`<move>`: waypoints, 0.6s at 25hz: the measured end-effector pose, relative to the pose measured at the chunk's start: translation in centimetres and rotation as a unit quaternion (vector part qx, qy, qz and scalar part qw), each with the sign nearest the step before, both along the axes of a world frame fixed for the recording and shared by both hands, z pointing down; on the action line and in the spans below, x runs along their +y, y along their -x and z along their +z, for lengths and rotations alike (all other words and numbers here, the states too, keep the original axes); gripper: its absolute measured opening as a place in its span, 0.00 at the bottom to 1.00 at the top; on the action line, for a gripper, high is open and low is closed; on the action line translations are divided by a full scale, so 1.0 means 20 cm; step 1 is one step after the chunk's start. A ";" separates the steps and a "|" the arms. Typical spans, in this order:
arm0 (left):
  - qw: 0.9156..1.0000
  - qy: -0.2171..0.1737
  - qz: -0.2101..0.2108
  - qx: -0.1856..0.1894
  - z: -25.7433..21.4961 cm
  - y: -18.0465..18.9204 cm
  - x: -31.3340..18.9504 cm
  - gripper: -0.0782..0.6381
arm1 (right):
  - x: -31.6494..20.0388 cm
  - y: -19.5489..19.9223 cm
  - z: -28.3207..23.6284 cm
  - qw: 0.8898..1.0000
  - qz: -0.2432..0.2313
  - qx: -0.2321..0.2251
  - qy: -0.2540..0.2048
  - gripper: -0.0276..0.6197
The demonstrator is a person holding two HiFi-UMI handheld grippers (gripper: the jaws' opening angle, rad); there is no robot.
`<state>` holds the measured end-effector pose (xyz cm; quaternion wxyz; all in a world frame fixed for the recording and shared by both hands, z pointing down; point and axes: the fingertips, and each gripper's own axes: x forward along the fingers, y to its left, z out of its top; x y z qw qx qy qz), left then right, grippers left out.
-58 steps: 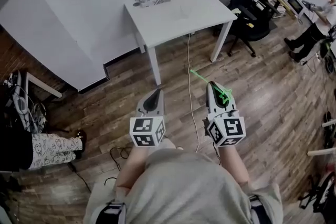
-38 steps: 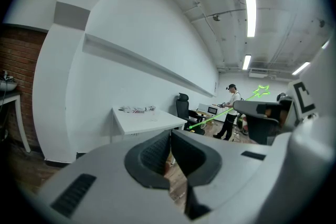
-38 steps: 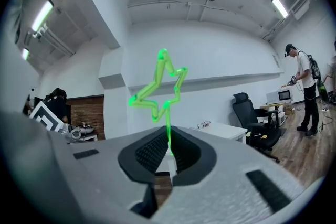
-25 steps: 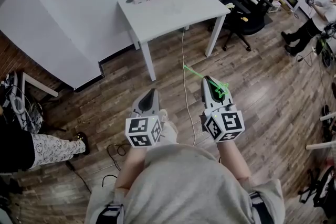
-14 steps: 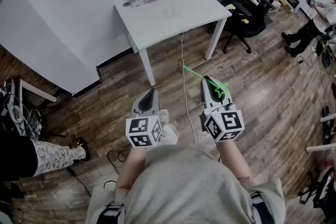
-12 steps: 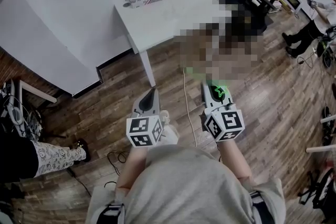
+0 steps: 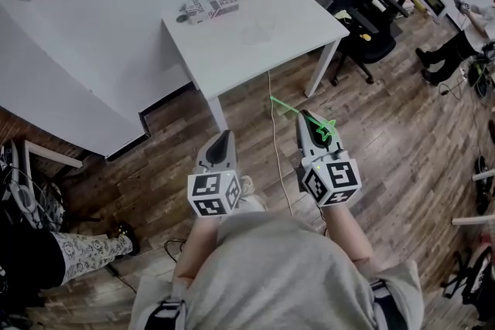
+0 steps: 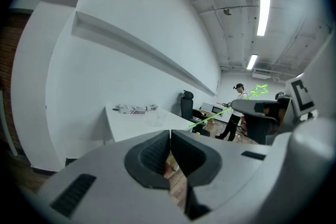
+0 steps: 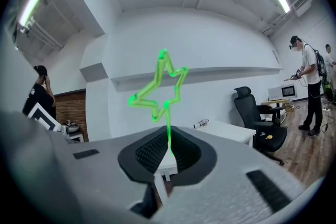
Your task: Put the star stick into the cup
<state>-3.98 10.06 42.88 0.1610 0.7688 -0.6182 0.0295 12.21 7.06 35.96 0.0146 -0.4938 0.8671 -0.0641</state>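
Right claw [image 7: 304,114], star stick [image 9: 168,124]; table [image 7: 303,18] ahead

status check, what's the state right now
Left gripper shut, empty. Right gripper shut on star stick. Faint clear cup on white table ahead; cable on floor between.

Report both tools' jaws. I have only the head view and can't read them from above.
Observer: In the right gripper view, the right tool is shut on the thin stem of the star stick. The star shows above the jaws.
Operator: Now give me the left one.
Observer: In the left gripper view, the left tool has its jaws together, with nothing between them.
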 end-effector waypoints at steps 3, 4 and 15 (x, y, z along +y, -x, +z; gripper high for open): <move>1.000 -0.001 0.002 0.003 -0.02 0.05 -0.15 0.12 | -0.15 0.05 -0.02 1.000 0.003 0.001 0.001 0.07; 1.000 -0.001 0.003 0.002 -0.03 0.07 -0.20 0.12 | -0.20 0.07 -0.02 1.000 0.004 0.001 0.001 0.07; 1.000 0.002 0.023 -0.003 -0.02 0.23 -0.69 0.12 | -0.70 0.21 -0.03 1.000 0.023 -0.003 0.001 0.07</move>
